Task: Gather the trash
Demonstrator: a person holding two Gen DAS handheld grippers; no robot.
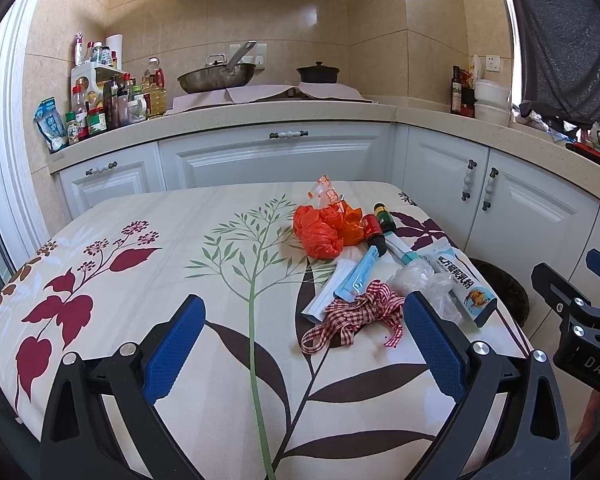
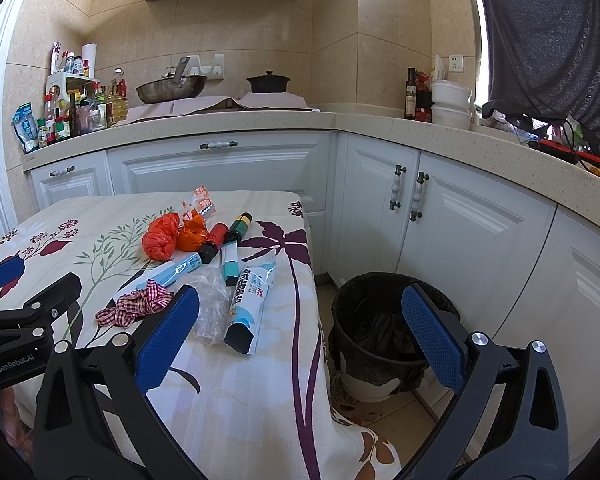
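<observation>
Left wrist | left tongs (image 1: 304, 344) wide open, empty | checked ribbon (image 1: 354, 316) just ahead | right tongs (image 2: 300, 332) agape, empty

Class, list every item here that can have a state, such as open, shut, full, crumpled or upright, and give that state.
left gripper: open, holding nothing
right gripper: open, holding nothing
bin: open, lined with a black bag
orange bag: crumpled
clear bag: crumpled
checked ribbon: loosely tangled
two small bottles: lying down
cabinet doors: shut
</observation>
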